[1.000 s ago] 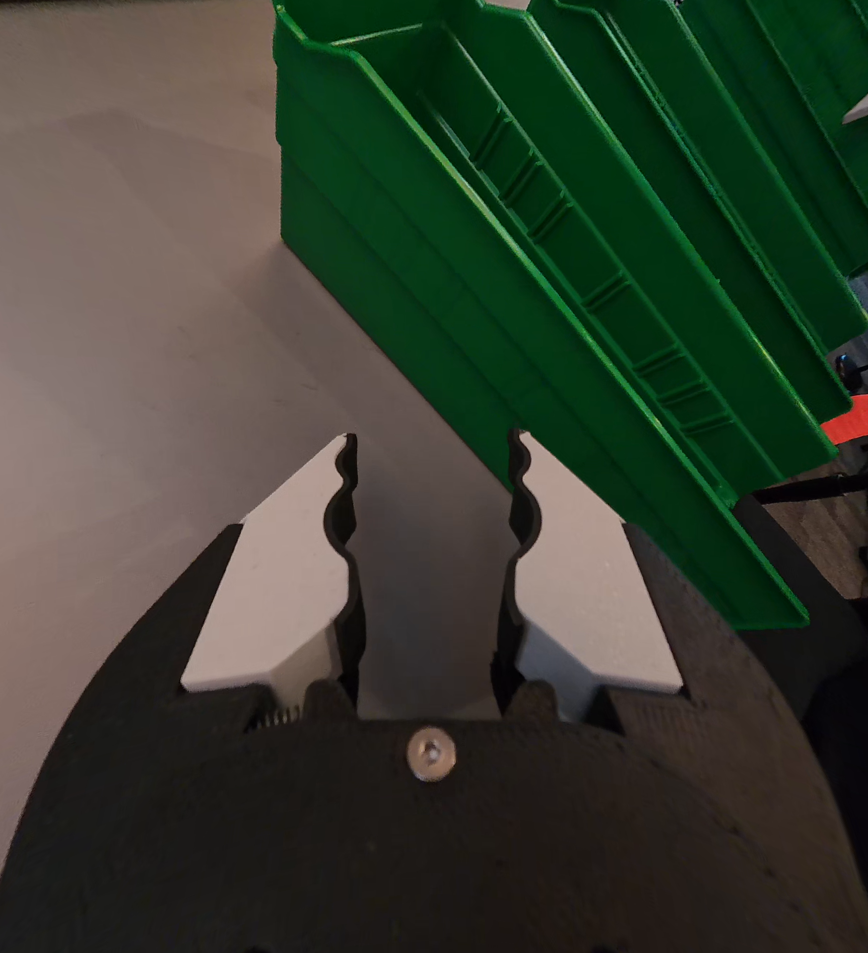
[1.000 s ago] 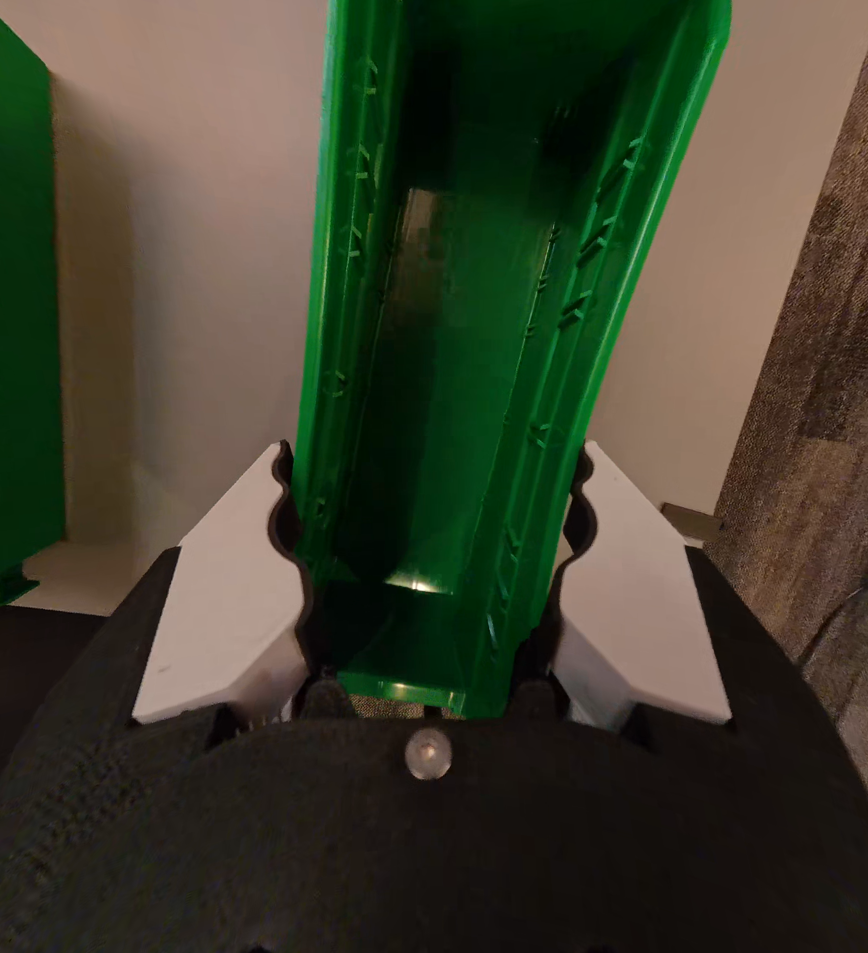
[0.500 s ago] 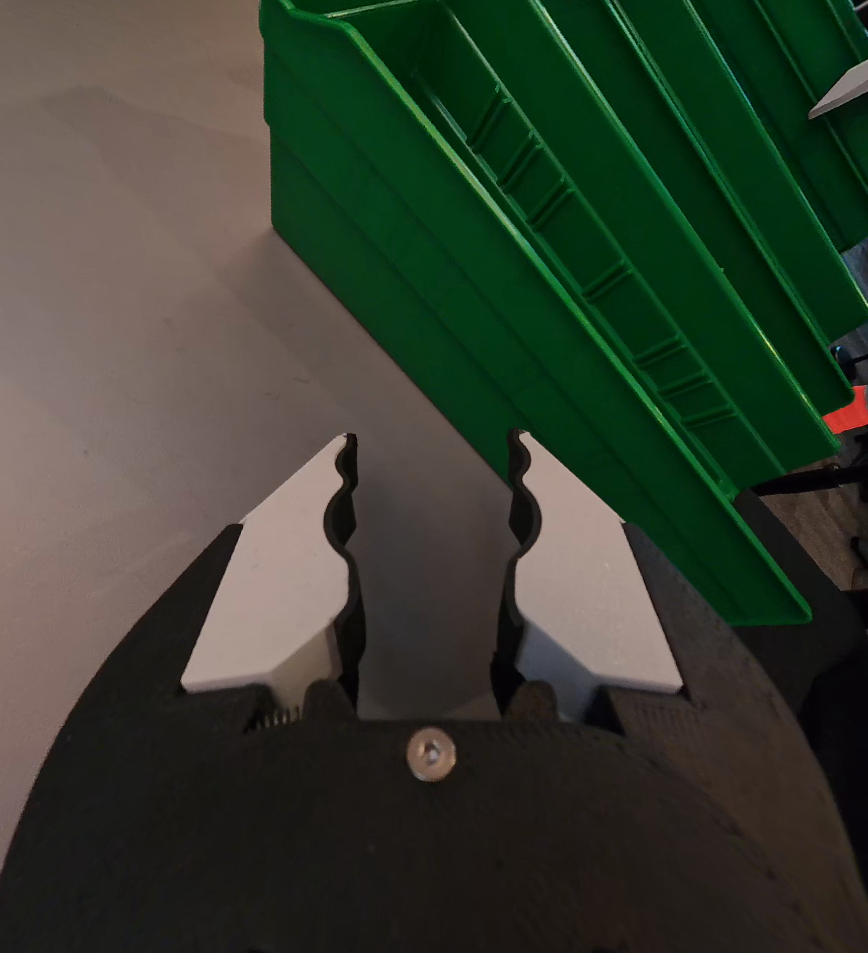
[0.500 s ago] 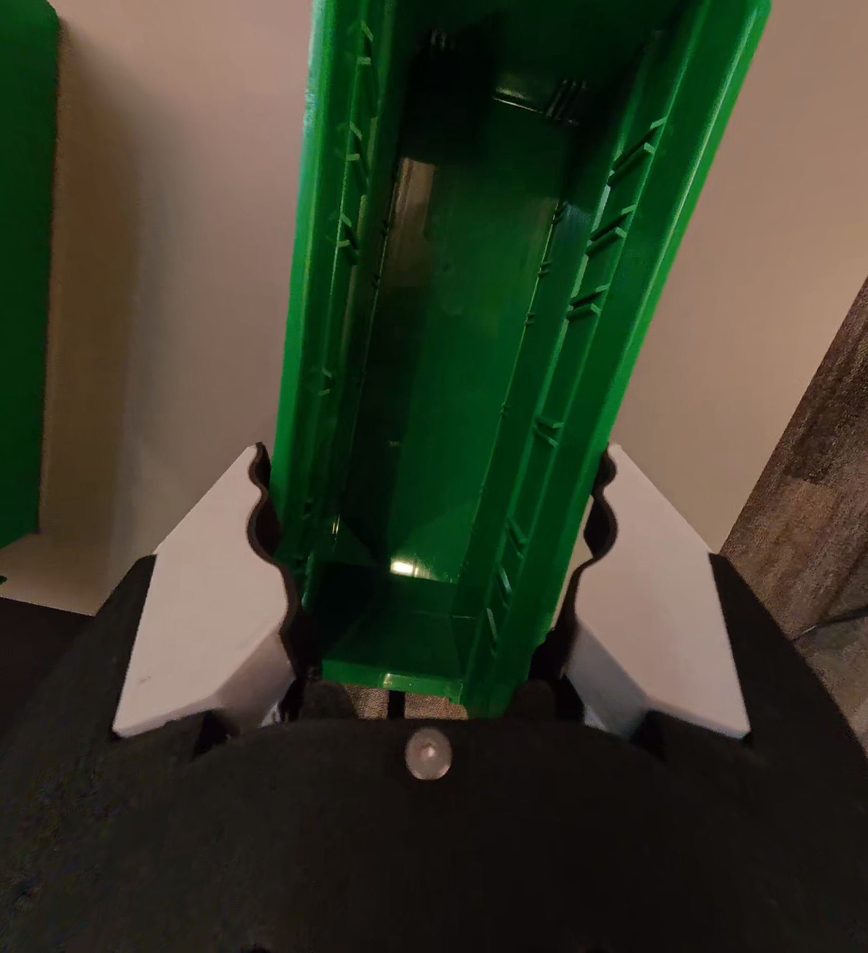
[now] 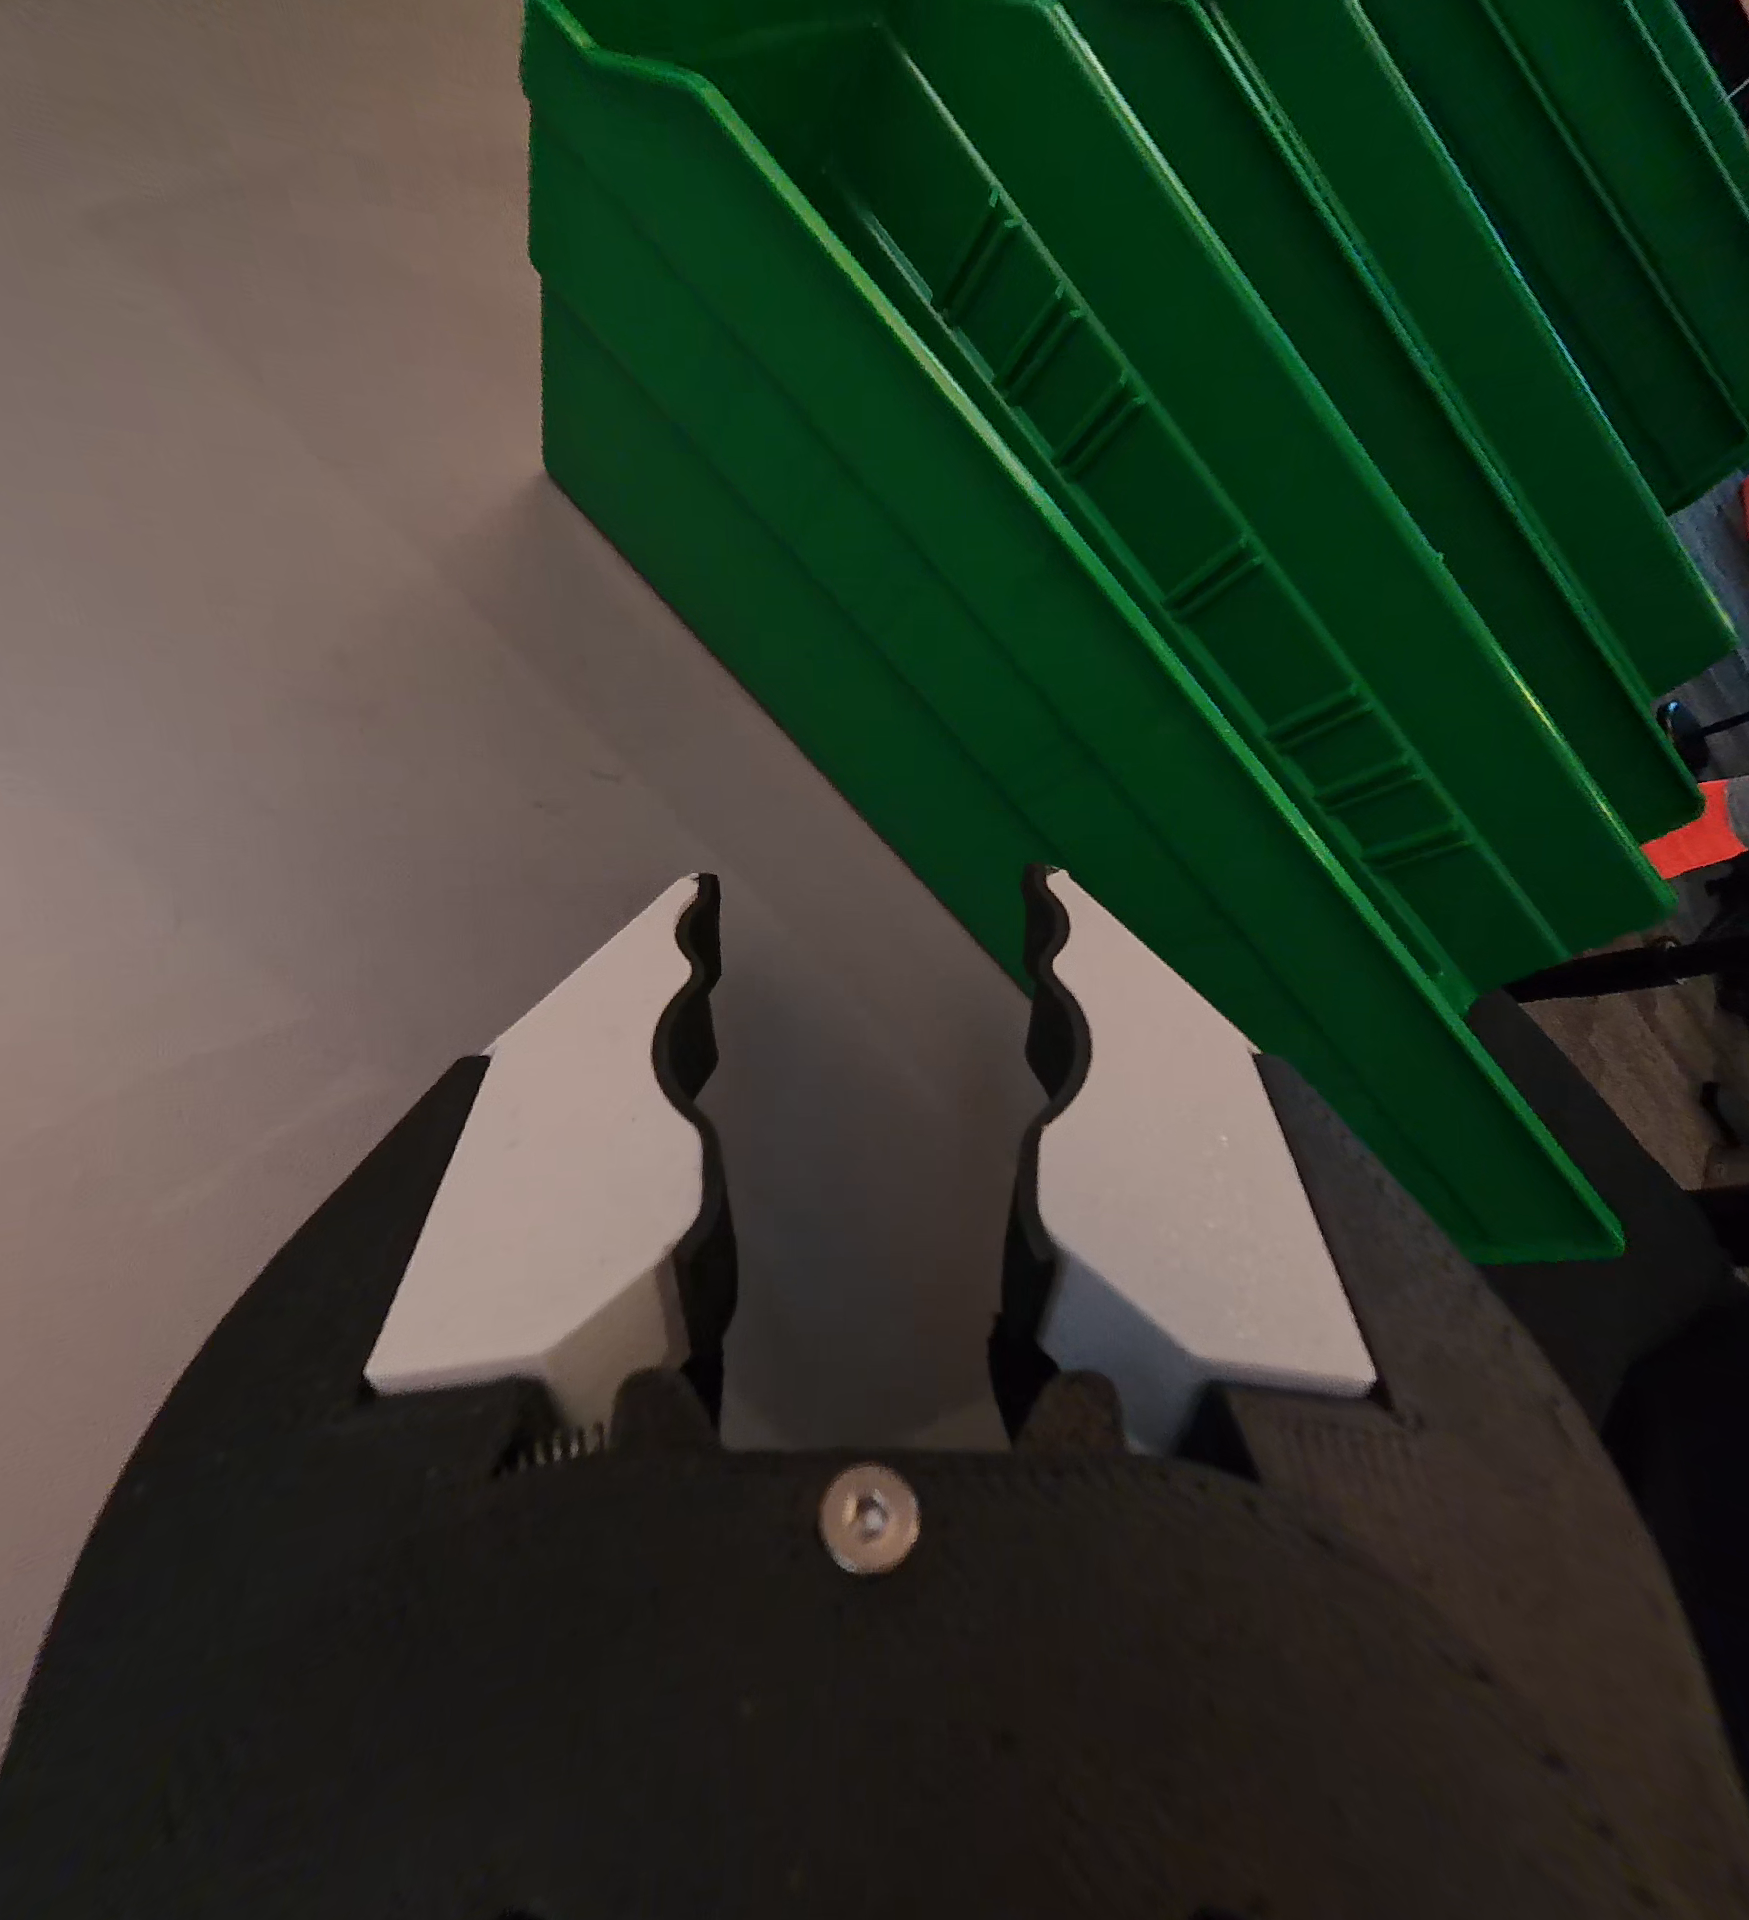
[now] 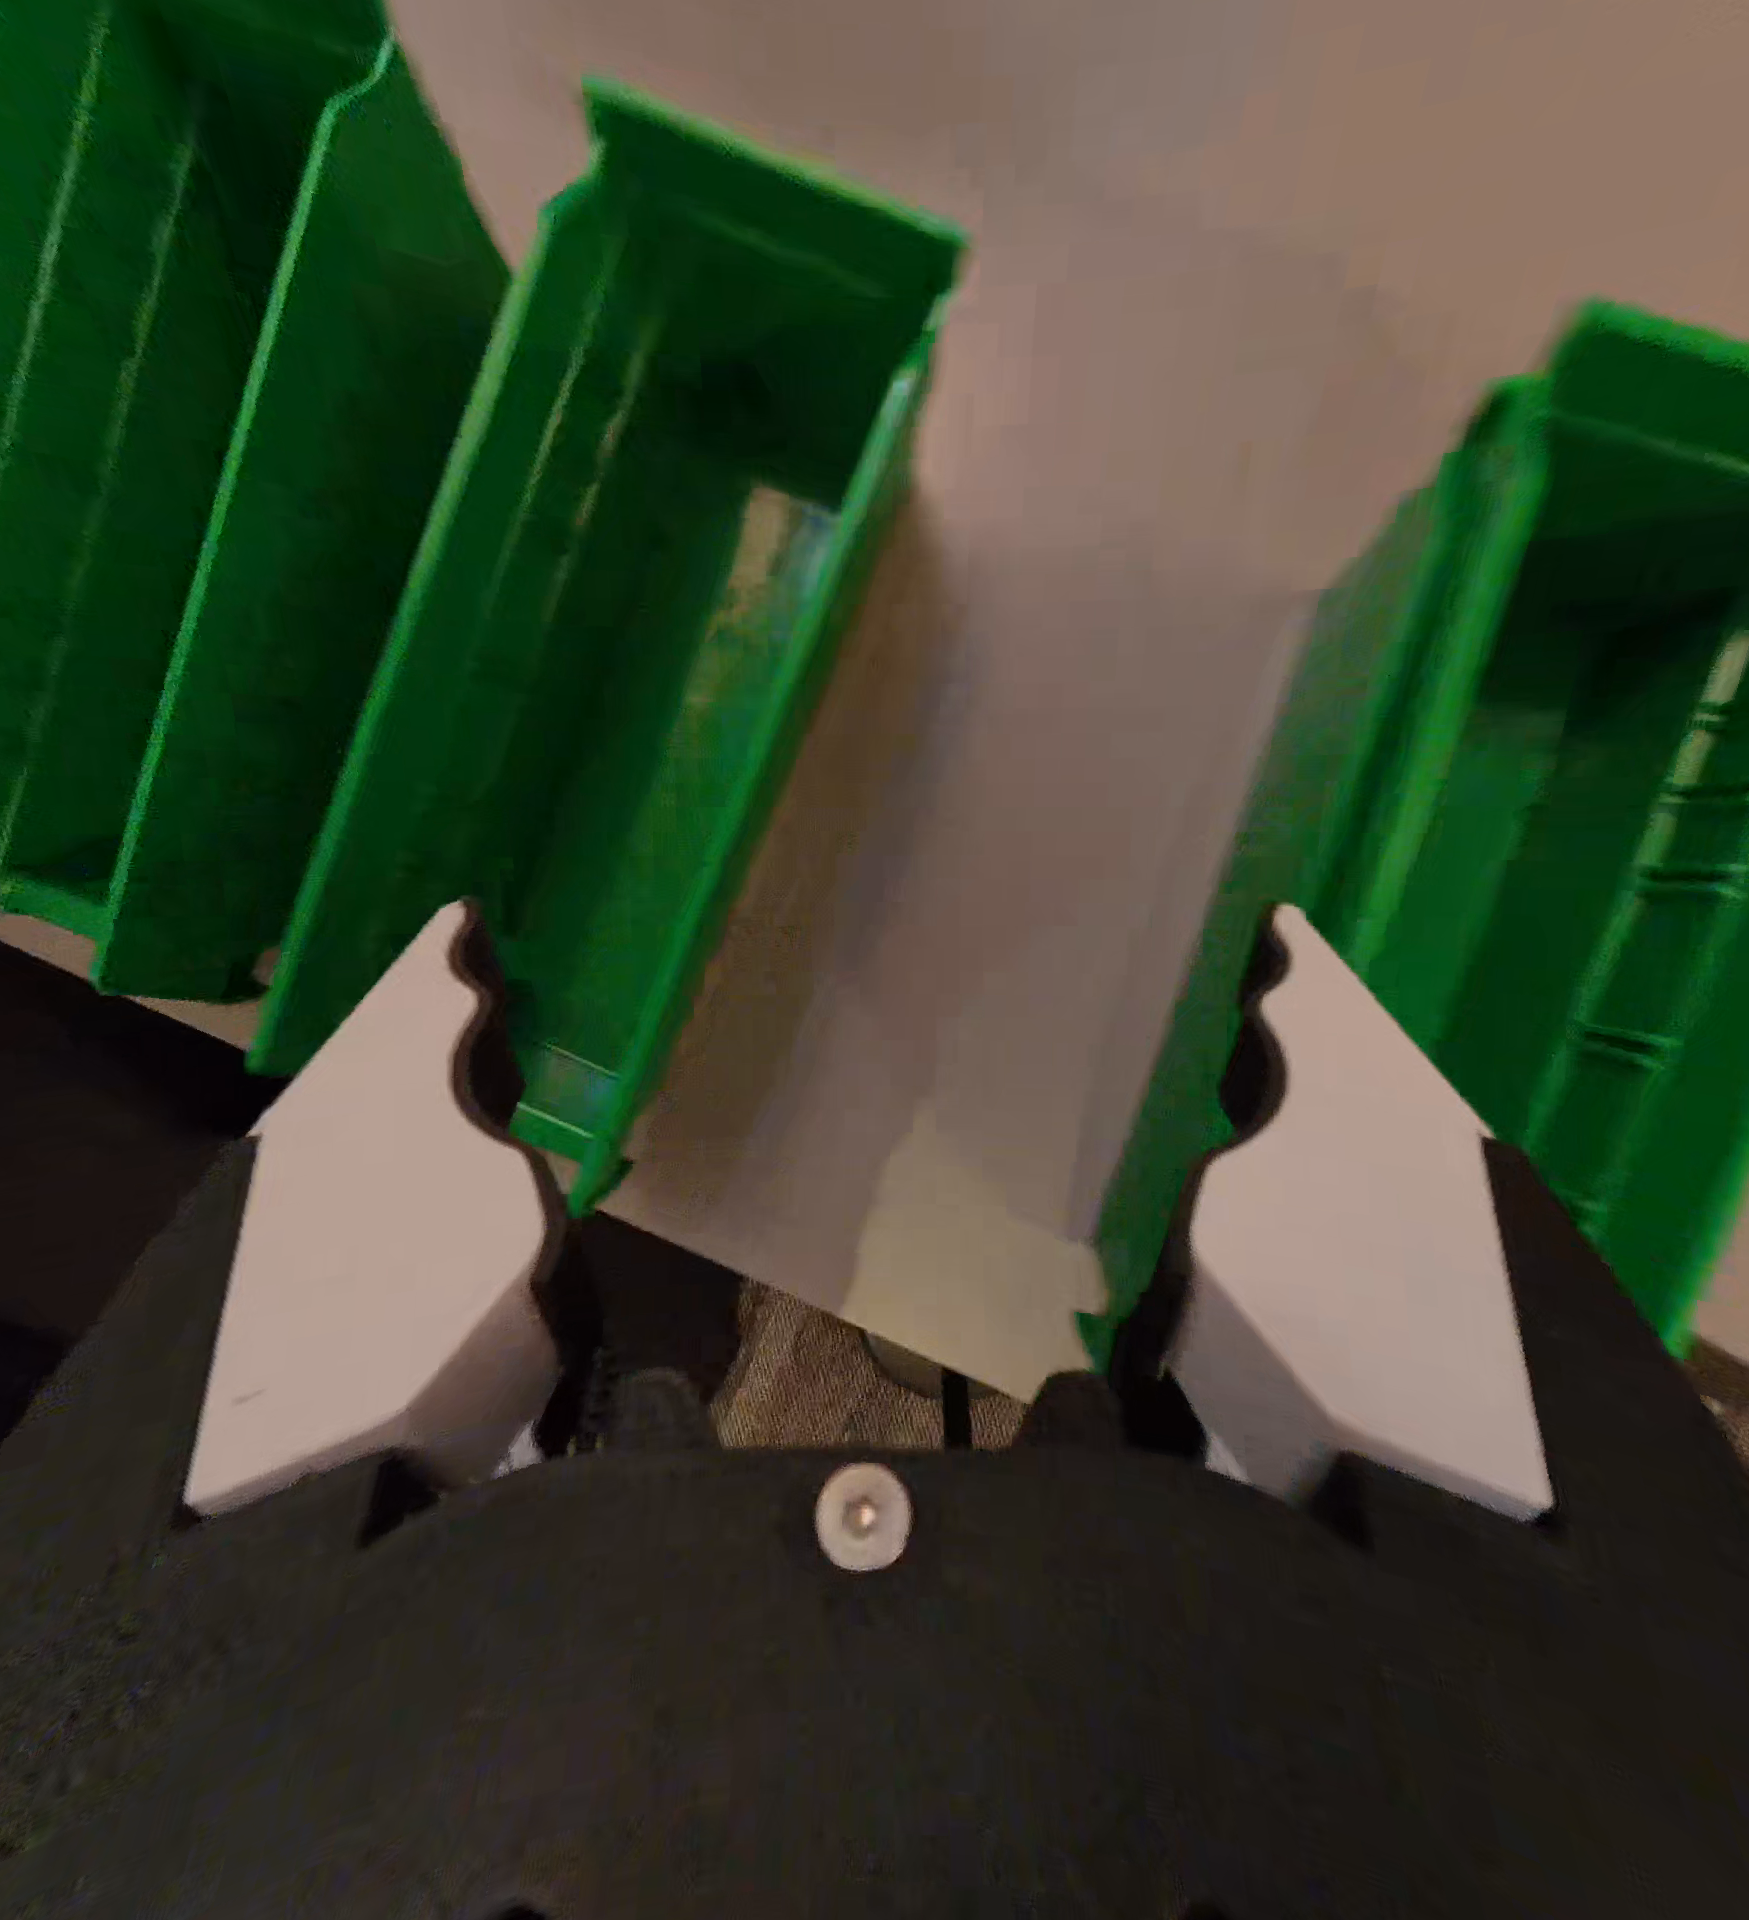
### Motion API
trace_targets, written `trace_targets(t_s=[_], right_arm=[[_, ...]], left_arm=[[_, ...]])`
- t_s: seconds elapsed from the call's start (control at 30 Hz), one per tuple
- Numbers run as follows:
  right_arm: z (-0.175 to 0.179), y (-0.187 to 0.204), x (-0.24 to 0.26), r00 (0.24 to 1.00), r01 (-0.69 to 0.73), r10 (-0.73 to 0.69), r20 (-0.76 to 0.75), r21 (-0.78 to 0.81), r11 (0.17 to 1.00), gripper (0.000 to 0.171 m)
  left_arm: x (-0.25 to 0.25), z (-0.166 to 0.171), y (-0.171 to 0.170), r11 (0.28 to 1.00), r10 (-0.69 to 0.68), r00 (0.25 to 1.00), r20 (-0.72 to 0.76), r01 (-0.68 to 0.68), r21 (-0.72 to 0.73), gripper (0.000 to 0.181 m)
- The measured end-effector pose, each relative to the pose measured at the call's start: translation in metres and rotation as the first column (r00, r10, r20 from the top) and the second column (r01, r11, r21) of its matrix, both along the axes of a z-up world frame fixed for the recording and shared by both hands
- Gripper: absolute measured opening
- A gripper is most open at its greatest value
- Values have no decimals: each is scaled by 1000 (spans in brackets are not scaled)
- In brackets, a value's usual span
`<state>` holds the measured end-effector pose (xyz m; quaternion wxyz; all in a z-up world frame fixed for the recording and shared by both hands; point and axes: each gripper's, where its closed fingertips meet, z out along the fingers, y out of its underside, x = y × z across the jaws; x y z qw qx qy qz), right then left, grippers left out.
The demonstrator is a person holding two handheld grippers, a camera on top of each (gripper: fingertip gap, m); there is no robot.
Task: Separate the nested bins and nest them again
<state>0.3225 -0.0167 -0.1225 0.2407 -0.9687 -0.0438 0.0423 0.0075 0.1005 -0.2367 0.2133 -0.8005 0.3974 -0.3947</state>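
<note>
Both grippers' wavy jaws apart, empty; long glossy ribbed green plastic bins (image 6: 641, 644) on matte table (image 5: 226, 623).

The green bins (image 5: 1057, 499) look like moulded plastic with a slight gloss – light glints along their rims and ribbed inner walls. The table (image 5: 226, 623) is a smooth, matt pale surface. Both grippers have rough, grainy black bodies, smooth matt white fingers (image 6: 371, 1195) and a shiny metal screw (image 5: 868, 1518).

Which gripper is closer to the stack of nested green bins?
Left. The left gripper hangs open right beside the stack; the right gripper hangs open farther off, between a middle bin and a right-hand bin.
</note>
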Motion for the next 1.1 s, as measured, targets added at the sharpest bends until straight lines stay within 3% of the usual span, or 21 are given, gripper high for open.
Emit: trace_targets(t_s=[0.17, 0.37, 0.53, 0.63, 0.83, 0.9, 1.1], right_arm=[[-48, 17, -80, 997, -66, 69, 22, -104, 992, 151], [-101, 27, -100, 990, -65, 94, 107, -248, 966, 152], [-101, 21, -87, 966, -145, 202, 159, -313, 939, 140], [-102, 14, -73, 952, -183, 257, 167, -363, 914, 145], [-115, 19, -71, 986, -113, 145, 77, -324, 939, 155], [-113, 22, -71, 988, -107, 134, 71, -304, 947, 139], [-107, 23, -70, 985, -136, 161, 66, -280, 950, 120]], left_arm=[[3, -1, -5, 1000, -19, 1000, -6, 19, 3, 58], [0, 3, -2, 1000, -13, 1000, 9, 13, 5, 58], [-1, 1, -1, 1000, -14, 1000, 13, 14, -2, 57], [2, 0, -3, 1000, -22, 1000, 10, 22, -4, 57], [6, -2, -7, 999, -34, 999, 0, 34, -5, 57], [6, -3, -7, 999, -33, 999, -1, 33, -6, 57], [7, -4, -8, 999, -39, 999, -7, 39, -6, 57]])
